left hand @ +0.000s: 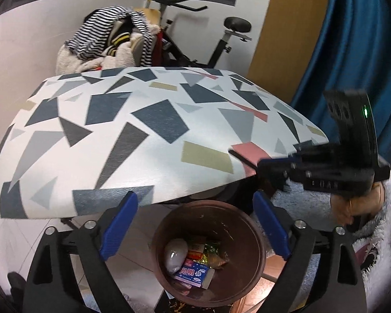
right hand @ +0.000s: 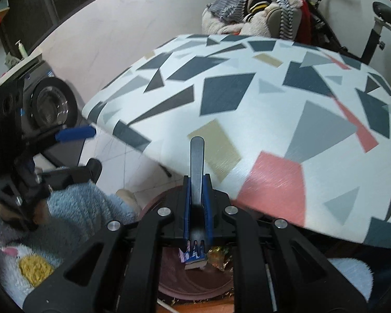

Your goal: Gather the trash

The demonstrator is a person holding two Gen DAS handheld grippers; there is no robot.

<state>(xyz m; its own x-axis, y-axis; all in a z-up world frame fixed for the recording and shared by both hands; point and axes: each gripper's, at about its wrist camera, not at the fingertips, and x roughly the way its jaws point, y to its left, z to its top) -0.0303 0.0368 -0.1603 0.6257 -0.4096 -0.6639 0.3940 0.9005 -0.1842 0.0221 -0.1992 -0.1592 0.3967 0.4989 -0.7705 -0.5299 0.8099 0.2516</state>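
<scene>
Gripper fingers of the left gripper [left hand: 195,224], tipped in blue pads [left hand: 118,225], stand spread wide and released above a round brown plastic bin [left hand: 247,237] on the floor directly below them. Inside the bin lie a blue-and-white printed carton [left hand: 194,274], a pale rounded lump [left hand: 174,257] and crumpled gold foil wrappers [left hand: 213,247]. Just ahead of the fingers spreads a tabletop covered in white cloth with grey, navy, pink and tan shards [left hand: 143,135]. To the right, the right gripper [right hand: 196,203] is clenched on a grey plastic fork [right hand: 197,167], its handle pointing forward past the fingertips and its tines pointing back toward the camera, held over the same bin's rim [right hand: 169,287]. Behind the table, a heap of striped and fleecy clothing [left hand: 112,41] rests beside a black exercise bike [left hand: 221,44].
</scene>
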